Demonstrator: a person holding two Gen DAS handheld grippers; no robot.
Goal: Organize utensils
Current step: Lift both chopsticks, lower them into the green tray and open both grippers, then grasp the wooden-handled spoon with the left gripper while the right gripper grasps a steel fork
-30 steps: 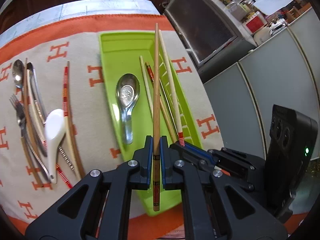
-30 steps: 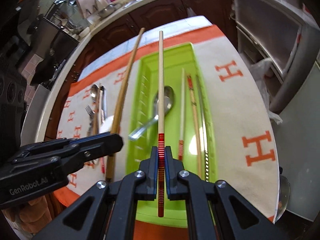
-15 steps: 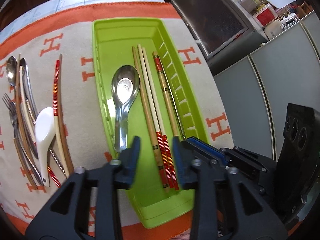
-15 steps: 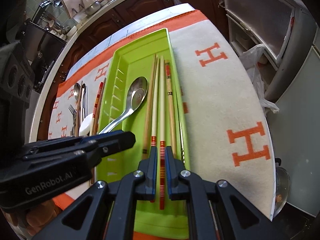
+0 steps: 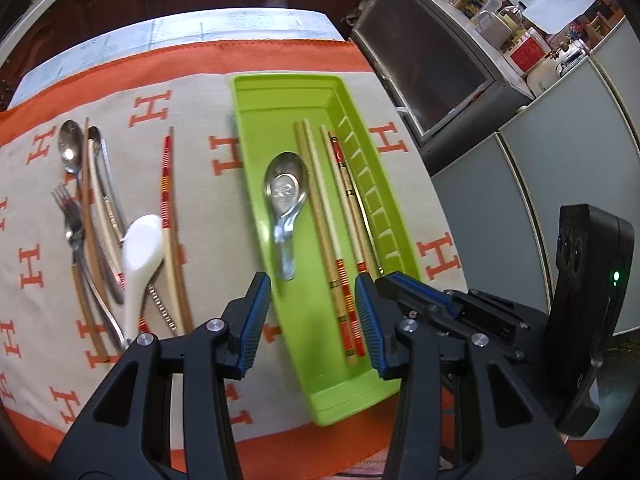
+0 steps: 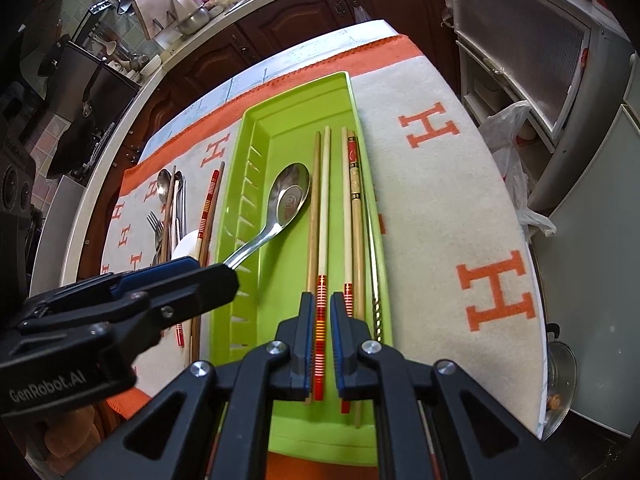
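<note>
A green tray lies lengthwise on the patterned cloth. In it are a metal spoon and several chopsticks. My left gripper hovers over the tray's near end, open, with nothing between its fingers. My right gripper hangs beside it over the tray's right side. Its jaws stand a narrow gap apart. In the right wrist view a cream chopstick with red bands shows between them, lying in the tray beside a brown one.
Loose utensils lie on the cloth left of the tray: a white ceramic spoon, a fork, metal spoons and a red-banded chopstick. The table edge and grey cabinets are close on the right.
My left gripper opened and dropped its brown chopstick into the tray. My right gripper lowered the red-banded chopstick into the tray beside it and loosened its jaws slightly.
</note>
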